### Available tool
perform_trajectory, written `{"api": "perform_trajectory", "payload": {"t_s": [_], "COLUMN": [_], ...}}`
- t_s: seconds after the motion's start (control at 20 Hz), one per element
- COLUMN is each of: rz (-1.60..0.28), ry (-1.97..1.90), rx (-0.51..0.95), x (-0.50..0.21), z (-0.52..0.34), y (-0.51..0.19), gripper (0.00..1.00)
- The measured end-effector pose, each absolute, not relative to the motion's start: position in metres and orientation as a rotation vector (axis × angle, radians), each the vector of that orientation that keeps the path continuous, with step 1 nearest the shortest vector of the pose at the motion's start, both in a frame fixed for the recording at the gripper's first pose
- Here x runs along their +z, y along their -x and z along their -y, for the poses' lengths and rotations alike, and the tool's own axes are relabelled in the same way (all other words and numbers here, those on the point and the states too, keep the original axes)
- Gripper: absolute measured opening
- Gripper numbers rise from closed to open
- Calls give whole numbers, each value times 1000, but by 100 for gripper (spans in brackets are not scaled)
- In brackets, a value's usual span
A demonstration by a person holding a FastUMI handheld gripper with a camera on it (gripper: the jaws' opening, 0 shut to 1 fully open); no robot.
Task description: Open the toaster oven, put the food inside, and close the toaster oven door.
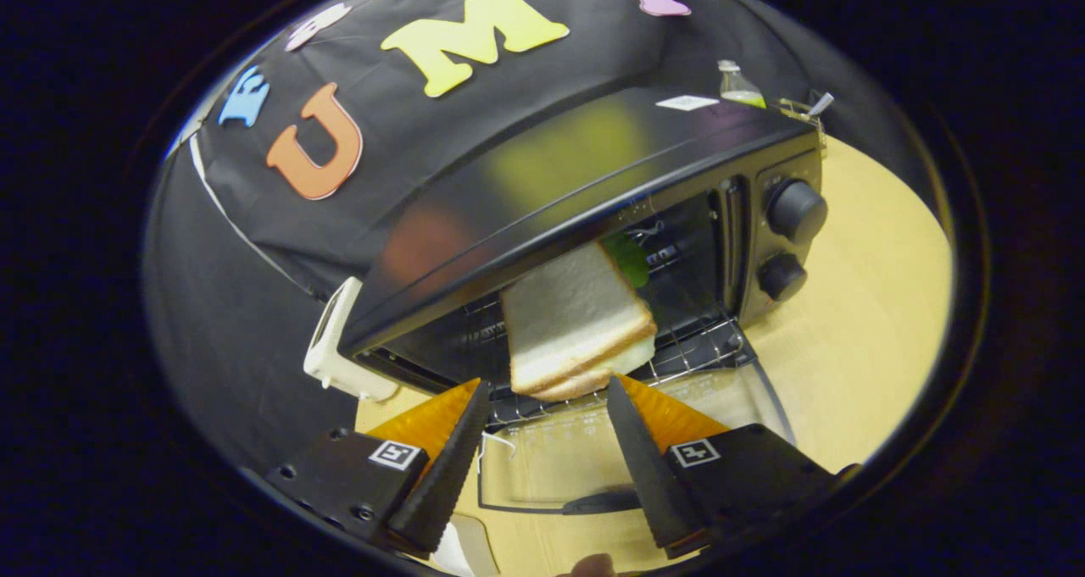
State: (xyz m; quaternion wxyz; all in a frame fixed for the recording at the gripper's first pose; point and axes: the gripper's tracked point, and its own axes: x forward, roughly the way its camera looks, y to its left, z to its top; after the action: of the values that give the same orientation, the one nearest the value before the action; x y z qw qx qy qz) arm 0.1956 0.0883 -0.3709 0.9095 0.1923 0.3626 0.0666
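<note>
The gripper is hovering at the mouth of the toaster oven, its fingers spread wide and gripping nothing. The sandwich is lying on the wire rack just ahead of the fingertips, tilted, with its near edge sticking out toward the glass door, which is hanging open below the fingers. The food is looking placed but not fully in. A careful operator is probably nudging it deeper so it clears the door, then reaching under the door handle and swinging it up evenly.
</note>
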Motion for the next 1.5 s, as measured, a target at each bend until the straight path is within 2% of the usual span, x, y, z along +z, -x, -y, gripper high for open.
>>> {"api": "perform_trajectory", "payload": {"t_s": [0.4, 0.7, 1.05, 1.5], "rz": [-675, -665, -718, -791], "ry": [-116, -22, 2, 13], "rx": [208, 198, 176, 132], "x": [-322, -329, -373, -456], "z": [-85, -71, -62, -60], "y": [-122, -71, -47, -65], "gripper": [93, 95, 95, 95]}}
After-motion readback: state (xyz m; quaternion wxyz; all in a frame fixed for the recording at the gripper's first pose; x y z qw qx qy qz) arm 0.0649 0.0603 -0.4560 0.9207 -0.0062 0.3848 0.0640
